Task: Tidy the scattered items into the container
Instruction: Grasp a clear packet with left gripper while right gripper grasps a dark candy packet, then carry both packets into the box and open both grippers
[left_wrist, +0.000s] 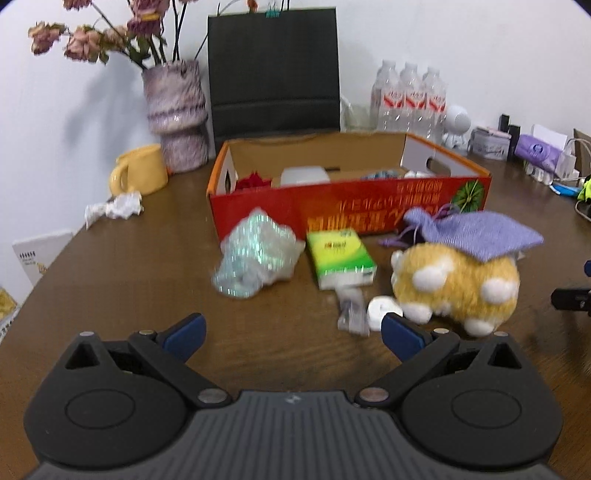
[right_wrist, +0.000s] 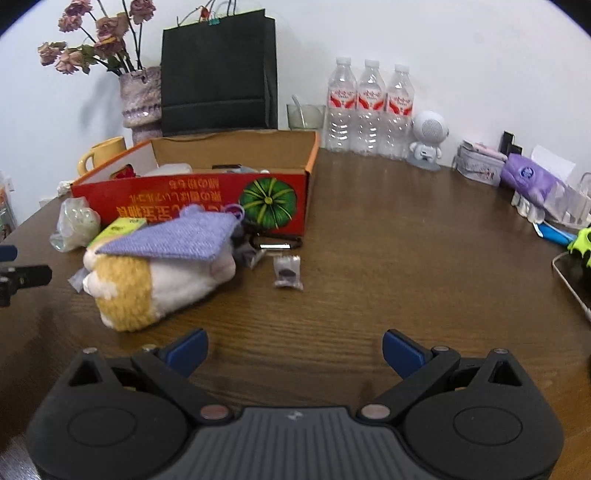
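A red cardboard box (left_wrist: 332, 210) (right_wrist: 207, 195) stands open on the brown table, with a few items inside. In front of it lie a shiny plastic bag (left_wrist: 255, 258) (right_wrist: 75, 223), a green tissue pack (left_wrist: 340, 258), a small clear packet (left_wrist: 351, 310), a white disc (left_wrist: 380, 310) and a yellow-and-white plush toy (left_wrist: 458, 288) (right_wrist: 147, 284) with a purple knitted pouch (left_wrist: 476, 232) (right_wrist: 173, 238) on top. A small dark sachet (right_wrist: 287, 272) lies right of the plush. My left gripper (left_wrist: 295, 332) is open, just short of the packet. My right gripper (right_wrist: 295, 349) is open over bare table.
Behind the box stand a black paper bag (left_wrist: 273, 70), a vase of dried flowers (left_wrist: 177, 114), a yellow mug (left_wrist: 140, 170) and three water bottles (right_wrist: 369, 107). Crumpled paper (left_wrist: 118, 206) lies left. A white figurine (right_wrist: 428, 140), a tin and purple packs line the right edge.
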